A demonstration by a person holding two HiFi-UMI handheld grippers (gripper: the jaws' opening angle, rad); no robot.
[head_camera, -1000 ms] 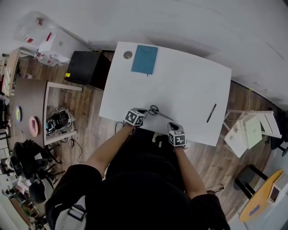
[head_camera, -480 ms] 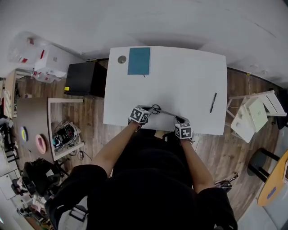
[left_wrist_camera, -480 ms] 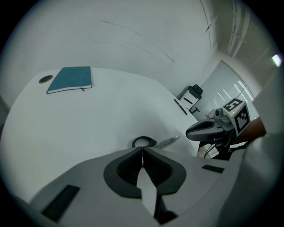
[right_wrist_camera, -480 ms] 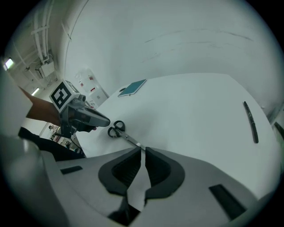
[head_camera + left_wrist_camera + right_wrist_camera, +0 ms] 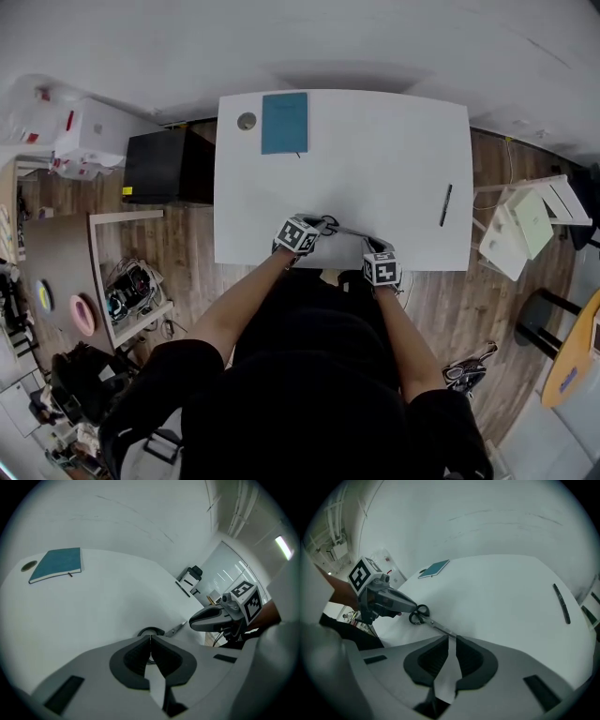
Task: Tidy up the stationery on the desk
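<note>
Black-handled scissors (image 5: 342, 228) lie near the front edge of the white desk (image 5: 375, 141), between my two grippers. My left gripper (image 5: 317, 227) is shut, and its closed tips (image 5: 150, 637) rest against the scissors' handle ring (image 5: 151, 631); nothing shows between the pads. The right gripper (image 5: 371, 247) holds the other end. Its jaws (image 5: 452, 638) stand a narrow slit apart, with the tip of the scissors' blade (image 5: 440, 628) running in between them. A teal notebook (image 5: 284, 122) lies at the far left corner and a black pen (image 5: 445, 204) near the right edge.
A small round disc (image 5: 247, 121) sits beside the notebook. A black cabinet (image 5: 164, 167) stands left of the desk and white chairs (image 5: 525, 230) to its right. The person's body is close against the desk's front edge.
My left gripper has slid right, up to the scissors' handle rings. The right gripper has stayed at the blade tip. The head view has shifted, so the desk now looks squarer.
</note>
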